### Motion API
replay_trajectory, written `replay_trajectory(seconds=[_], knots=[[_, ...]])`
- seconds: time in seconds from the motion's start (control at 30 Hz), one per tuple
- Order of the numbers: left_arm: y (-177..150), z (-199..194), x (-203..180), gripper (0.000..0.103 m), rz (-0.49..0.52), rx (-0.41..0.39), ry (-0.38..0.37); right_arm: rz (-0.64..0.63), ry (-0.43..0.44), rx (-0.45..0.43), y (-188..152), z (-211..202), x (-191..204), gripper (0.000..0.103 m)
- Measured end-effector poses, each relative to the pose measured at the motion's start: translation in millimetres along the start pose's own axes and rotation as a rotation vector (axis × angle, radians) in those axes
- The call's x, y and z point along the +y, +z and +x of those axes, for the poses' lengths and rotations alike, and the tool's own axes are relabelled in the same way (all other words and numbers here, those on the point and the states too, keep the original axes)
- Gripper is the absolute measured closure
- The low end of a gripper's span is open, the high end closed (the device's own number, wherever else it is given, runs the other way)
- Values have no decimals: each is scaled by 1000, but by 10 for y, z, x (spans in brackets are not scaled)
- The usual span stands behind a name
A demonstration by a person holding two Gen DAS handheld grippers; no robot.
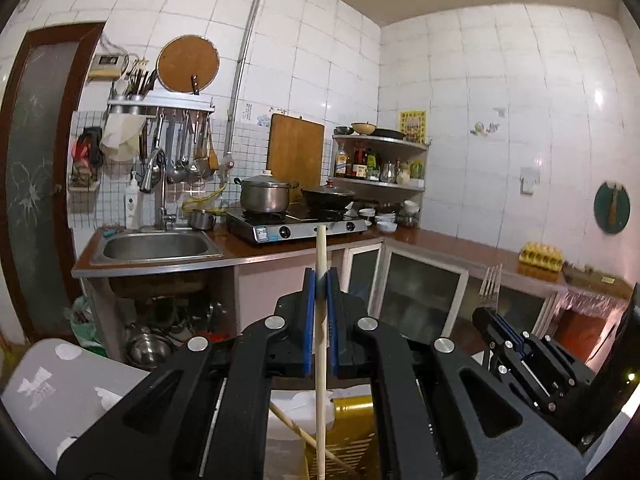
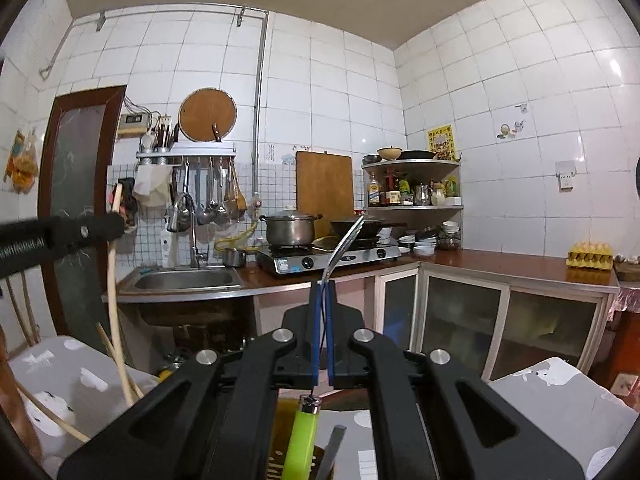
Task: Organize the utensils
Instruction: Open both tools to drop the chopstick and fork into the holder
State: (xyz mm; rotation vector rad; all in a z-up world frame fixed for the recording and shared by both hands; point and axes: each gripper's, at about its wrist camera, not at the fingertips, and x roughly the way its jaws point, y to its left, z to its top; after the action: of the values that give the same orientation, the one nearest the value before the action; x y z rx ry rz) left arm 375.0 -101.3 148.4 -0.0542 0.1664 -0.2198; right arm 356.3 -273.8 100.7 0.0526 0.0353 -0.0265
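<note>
Between the blue pads of the left hand-held gripper point(image 1: 320, 280) a wooden chopstick point(image 1: 321, 320) stands clamped upright, while the right hand-held gripper point(image 2: 324, 286), close alongside, grips a steel fork point(image 2: 346, 246) tines-up.

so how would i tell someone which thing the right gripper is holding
Start at the steel gas stove on the counter; in the right wrist view a thin metal piece rises in front of it from the right hand-held gripper. That is the fork, clamped by its handle, prongs up. Unlike the pale wooden stick in the left hand-held gripper, it is shiny, curved metal.
</note>
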Motion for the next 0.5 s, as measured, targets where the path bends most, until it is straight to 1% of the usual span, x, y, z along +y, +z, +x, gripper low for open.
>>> replay_trajectory(seconds=[0.07, 0.23, 0.3, 0.33, 0.37, 0.4, 0.43, 0.47, 0.5], knots=[[-53, 5, -15, 98, 11, 12, 6, -6, -2, 3, -50, -4, 1, 101], [-164, 21, 38, 98, -9, 61, 14, -51, -14, 25, -169, -77, 35, 99], [-183, 17, 76, 98, -13, 90, 17, -52, -3, 69, -190, -102, 11, 99], [-179, 6, 86, 95, -11, 98, 17, -48, 1, 92, -189, -115, -5, 97], [-166, -30, 107, 83, -9, 108, 19, -45, 4, 118, -183, -141, -31, 89], [-145, -78, 132, 72, -11, 116, 24, -43, 1, 134, -172, -181, -53, 66], [-126, -121, 151, 48, -16, 119, 30, -40, -5, 143, -166, -213, -72, 49], [-97, -196, 182, 33, -22, 121, 40, -34, -1, 151, -146, -265, -96, 36], [-71, -290, 210, 32, -21, 116, 46, -32, 5, 163, -133, -301, -113, 36]])
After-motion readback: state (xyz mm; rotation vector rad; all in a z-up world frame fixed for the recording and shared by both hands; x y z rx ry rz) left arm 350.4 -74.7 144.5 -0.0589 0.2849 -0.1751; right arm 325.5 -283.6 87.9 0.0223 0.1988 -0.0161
